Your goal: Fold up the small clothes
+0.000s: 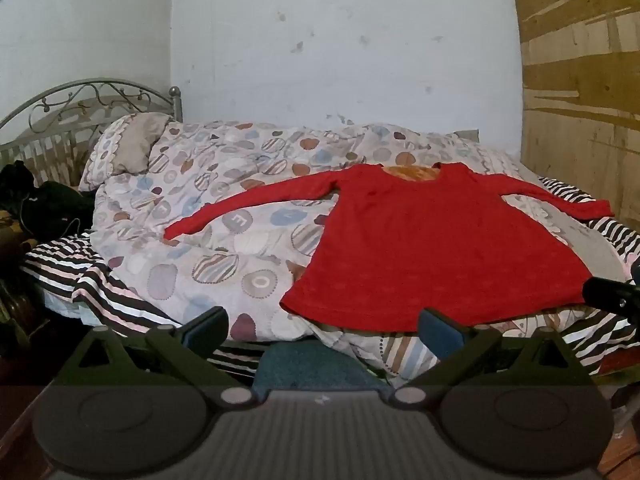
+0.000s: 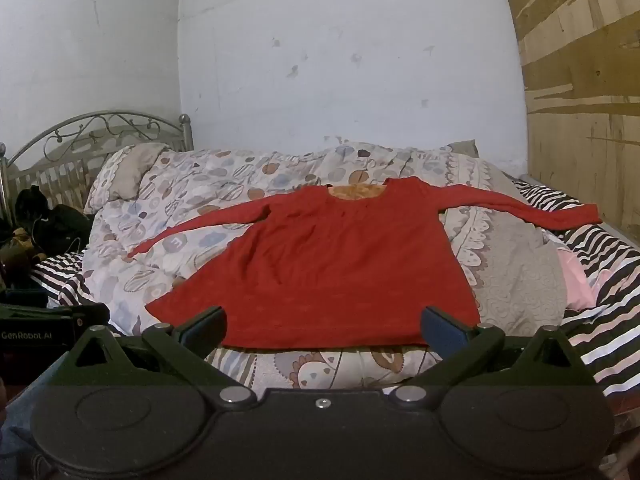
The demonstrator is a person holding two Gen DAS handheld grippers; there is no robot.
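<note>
Both grippers (image 1: pixel 324 326) (image 2: pixel 324 326) wide apart; red top (image 2: pixel 332 264) flat on duvet (image 1: pixel 208 208)

A small red long-sleeved top (image 1: pixel 436 248) (image 2: pixel 332 264) lies spread flat and unfolded on the bed, on a rumpled patterned duvet (image 1: pixel 224 208) (image 2: pixel 192 200). Its hem runs along the near edge of the bed and its wide neckline, showing an orange lining, points toward the far edge. Both sleeves stretch straight out, one toward the headboard end and the other toward the foot end. The body flares toward the hem.
</note>
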